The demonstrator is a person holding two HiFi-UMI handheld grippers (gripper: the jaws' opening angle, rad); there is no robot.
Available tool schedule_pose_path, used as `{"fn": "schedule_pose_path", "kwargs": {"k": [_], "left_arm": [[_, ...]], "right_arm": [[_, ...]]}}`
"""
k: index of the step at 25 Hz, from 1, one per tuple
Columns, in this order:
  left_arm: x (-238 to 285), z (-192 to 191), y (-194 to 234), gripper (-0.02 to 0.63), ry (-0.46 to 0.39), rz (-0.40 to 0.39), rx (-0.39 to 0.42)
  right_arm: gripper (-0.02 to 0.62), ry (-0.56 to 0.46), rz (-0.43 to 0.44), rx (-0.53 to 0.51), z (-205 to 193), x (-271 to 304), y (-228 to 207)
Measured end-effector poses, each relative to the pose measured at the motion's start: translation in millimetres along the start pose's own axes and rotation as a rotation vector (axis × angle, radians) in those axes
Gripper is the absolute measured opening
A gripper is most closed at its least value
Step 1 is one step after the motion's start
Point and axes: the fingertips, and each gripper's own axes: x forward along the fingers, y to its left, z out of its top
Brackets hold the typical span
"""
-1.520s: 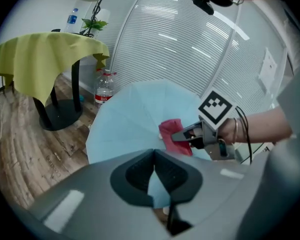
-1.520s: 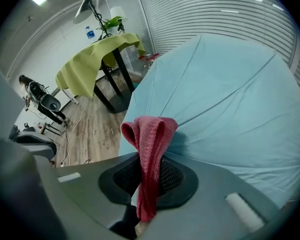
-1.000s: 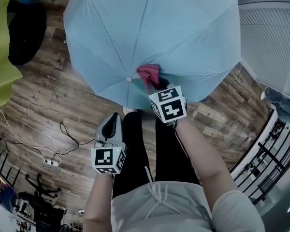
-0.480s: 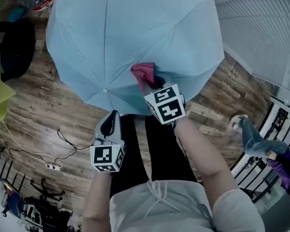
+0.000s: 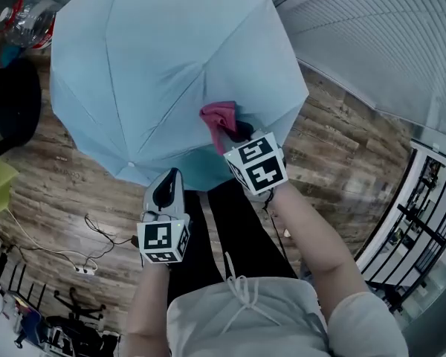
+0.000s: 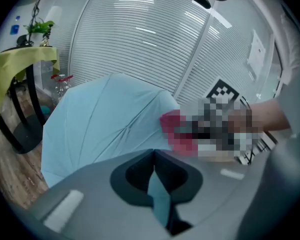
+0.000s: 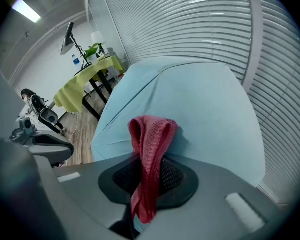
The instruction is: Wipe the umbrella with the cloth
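Observation:
The open light-blue umbrella (image 5: 163,58) fills the upper middle of the head view, canopy facing me. My right gripper (image 5: 235,134) is shut on a red-pink cloth (image 5: 218,115), which presses against the canopy near its lower rim. In the right gripper view the cloth (image 7: 151,136) hangs folded out of the shut right gripper (image 7: 147,159) against the umbrella (image 7: 200,104). My left gripper (image 5: 169,177) sits just below the rim. In its own view the left gripper (image 6: 152,156) is shut on a strip of the umbrella (image 6: 105,119) fabric.
The wooden floor (image 5: 342,147) lies below. A white slatted wall (image 5: 379,36) stands at right, a black rack (image 5: 420,222) beyond it. A yellow-green covered table (image 7: 87,79) and a black chair (image 5: 15,103) are at left. A cable with power strip (image 5: 82,270) lies on the floor.
The umbrella has slid left and up in the head view, its rim passing under the cloth. Both grippers stay about where they were, each still shut.

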Motion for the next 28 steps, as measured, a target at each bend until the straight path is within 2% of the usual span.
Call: {"fn": "schedule_pose_path", "kwargs": {"k": [9, 15, 28], "left_arm": [[45.3, 30.0, -51.1, 0.006, 0.007, 0.003, 0.022], [70.9, 47.4, -76.9, 0.006, 0.006, -0.002, 0.023], [120.2, 34.1, -93.7, 0.006, 0.088, 0.0, 0.042]], "right_arm": [[0.06, -0.036, -0.003, 0.003, 14.4, -34.8, -72.0], [0.06, -0.026, -0.081, 0.037, 7.9, -45.6, -132.5], [0.06, 0.061, -0.179, 0.115, -33.1, -30.0, -228.2]]}}
